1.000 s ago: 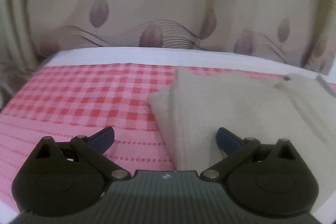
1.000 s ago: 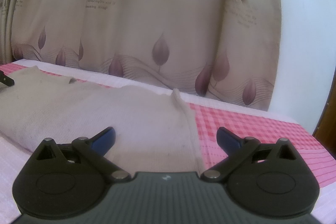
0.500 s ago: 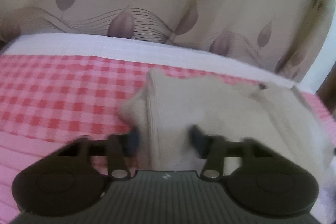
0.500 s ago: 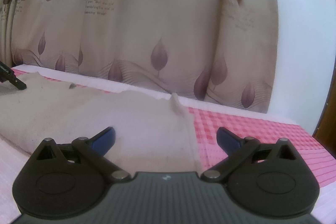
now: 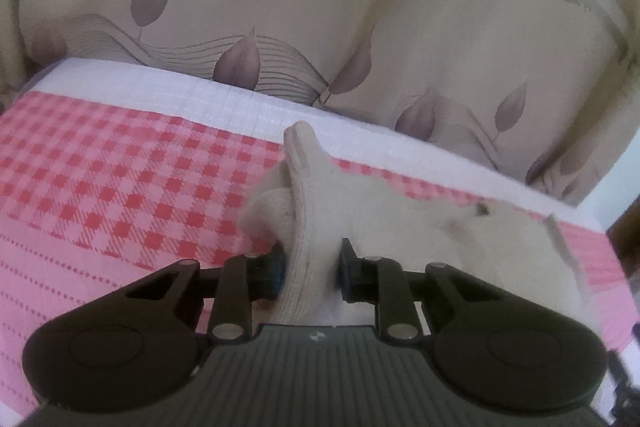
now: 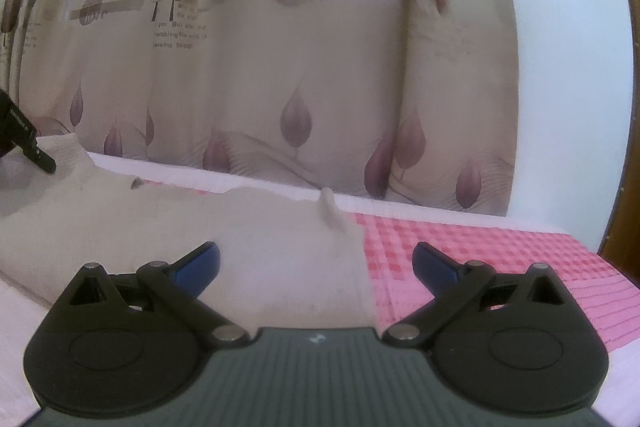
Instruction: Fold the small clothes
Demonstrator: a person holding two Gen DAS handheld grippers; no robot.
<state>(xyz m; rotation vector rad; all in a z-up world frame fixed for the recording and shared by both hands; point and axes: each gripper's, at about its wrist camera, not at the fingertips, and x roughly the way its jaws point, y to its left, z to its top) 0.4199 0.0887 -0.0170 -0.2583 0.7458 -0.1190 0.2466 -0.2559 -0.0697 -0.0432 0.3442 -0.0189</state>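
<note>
your left hand-held gripper (image 5: 311, 273) is clamped on the near left corner of the cream knitted garment (image 5: 400, 227), its two fingers drawn in close with a thick bunch of the knit squeezed between the pads. the cloth rises in a crumpled ridge straight ahead of the fingers, peaking in a small point, and the rest of it spreads off to the right of the gripper and lies low on the pink checked bed cover (image 5: 100, 187). the gripper is held low and roughly level, pointing across the bed toward the leaf-patterned curtain (image 5: 320, 7); the horizon tilts down to the right, so your hand is rolled a little. your right hand-held gripper (image 6: 316, 265) is spread wide and grips nothing; it is level and low, aimed the same way toward the curtain. the garment (image 6: 200, 235) lies ahead of it and to its left, with the cloth's right edge running down between the two blue fingertips, so the left fingertip (image 6: 200, 263) is over the knit and the right one over the checked cover (image 6: 480, 247). at the far left of that view, a dark part of your other gripper (image 6: 24, 139) shows at the raised corner of the garment.
</note>
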